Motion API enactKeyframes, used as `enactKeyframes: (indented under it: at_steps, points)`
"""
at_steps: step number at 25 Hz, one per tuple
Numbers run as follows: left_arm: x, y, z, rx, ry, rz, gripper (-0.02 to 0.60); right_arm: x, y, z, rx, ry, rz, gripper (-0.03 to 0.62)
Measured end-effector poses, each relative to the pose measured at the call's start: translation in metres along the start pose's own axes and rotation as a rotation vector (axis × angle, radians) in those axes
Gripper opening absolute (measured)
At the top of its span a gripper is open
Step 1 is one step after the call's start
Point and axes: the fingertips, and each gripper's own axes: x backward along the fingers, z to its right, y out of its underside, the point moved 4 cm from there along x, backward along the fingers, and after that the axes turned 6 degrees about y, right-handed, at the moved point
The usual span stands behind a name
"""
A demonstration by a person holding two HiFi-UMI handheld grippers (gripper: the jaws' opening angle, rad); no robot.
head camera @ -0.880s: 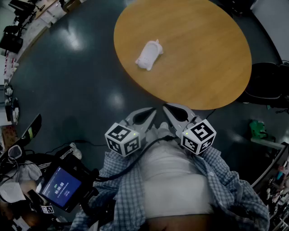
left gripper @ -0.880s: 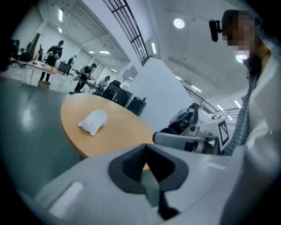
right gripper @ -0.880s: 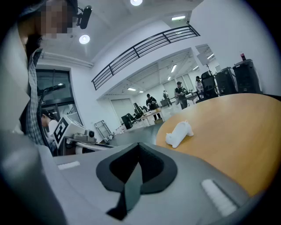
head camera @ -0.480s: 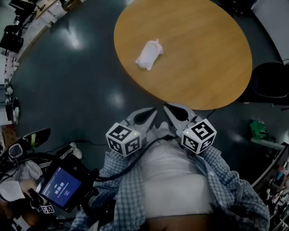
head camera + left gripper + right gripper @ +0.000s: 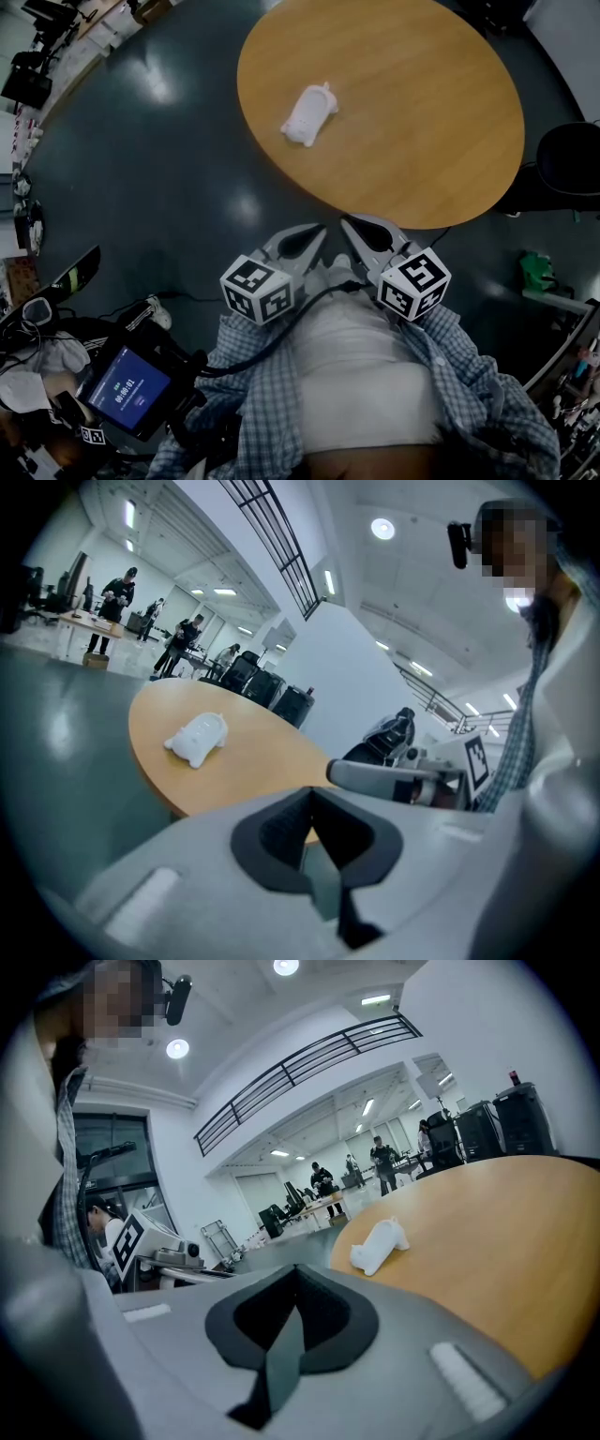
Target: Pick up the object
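Holding my left gripper (image 5: 302, 242) and right gripper (image 5: 361, 236) side by side, both jaws pressed together on nothing | one soft white plush toy (image 5: 309, 114) lying on one round, smooth wooden table (image 5: 422, 112), well apart from both | glossy dark floor (image 5: 187, 187) between | one black chair (image 5: 572, 159) at table's right.

Right gripper (image 5: 292, 1283) has jaws together; white toy (image 5: 379, 1244) lies on table (image 5: 506, 1260).

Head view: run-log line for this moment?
white plush toy lying on round table | left tongs shut, empty | right tongs shut, empty | grasp not begun
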Motion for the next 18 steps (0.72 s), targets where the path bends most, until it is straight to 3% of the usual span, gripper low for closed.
enactKeyframes:
  at_steps: [18]
  points:
    - [-0.023,-0.007,0.039,-0.023,-0.044,0.017,0.003,0.053,-0.010,0.032,-0.047,0.029,0.035,0.006]
